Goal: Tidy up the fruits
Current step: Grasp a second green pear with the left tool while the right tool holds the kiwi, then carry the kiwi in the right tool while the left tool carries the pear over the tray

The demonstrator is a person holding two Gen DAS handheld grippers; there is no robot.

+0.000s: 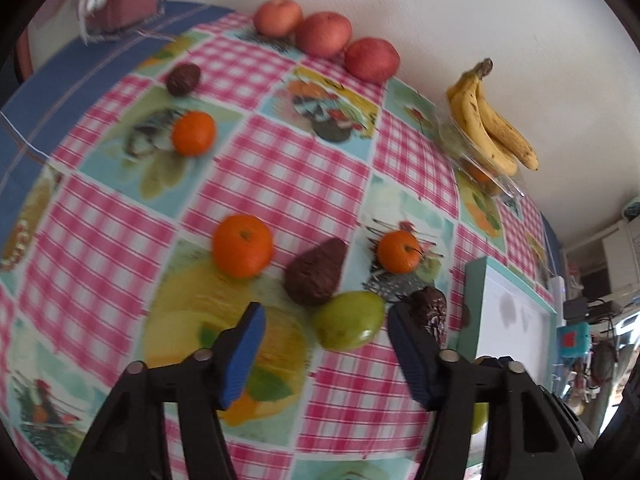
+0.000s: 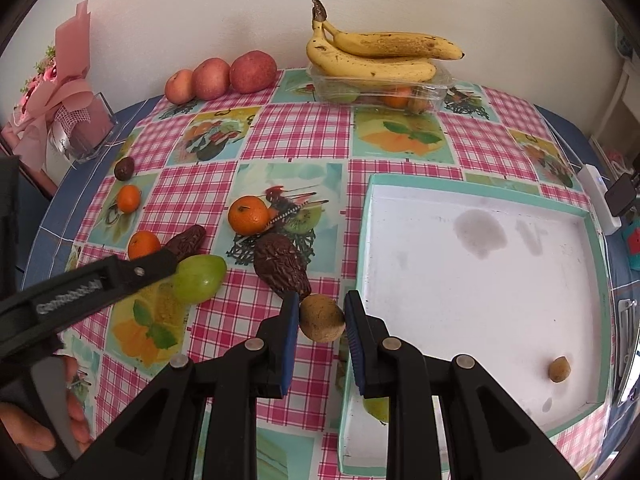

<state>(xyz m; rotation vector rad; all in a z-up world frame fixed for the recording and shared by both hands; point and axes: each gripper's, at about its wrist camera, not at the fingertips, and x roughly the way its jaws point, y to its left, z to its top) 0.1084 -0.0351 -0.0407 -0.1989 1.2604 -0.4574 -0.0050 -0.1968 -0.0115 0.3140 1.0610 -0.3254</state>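
Note:
My left gripper (image 1: 326, 314) stands open low over the checked tablecloth, and a green pear (image 1: 348, 320) lies between its fingertips. Dark avocados (image 1: 316, 272) (image 1: 430, 312) sit just beyond the pear, with tangerines (image 1: 242, 246) (image 1: 398, 251) further out. My right gripper (image 2: 322, 304) is shut on a brown kiwi (image 2: 322, 318), held above the cloth just left of the white tray (image 2: 480, 280) with the teal rim. In the tray lie another kiwi (image 2: 559, 369) and a green fruit (image 2: 378, 408) partly hidden under my right finger.
Three red apples (image 2: 224, 74) line the wall. Bananas (image 2: 376, 56) rest on a clear plastic box (image 2: 440, 84) holding more fruit. A pink bouquet in a glass vase (image 2: 80, 120) stands at the table's left edge. A hand (image 2: 24, 428) holds the left gripper.

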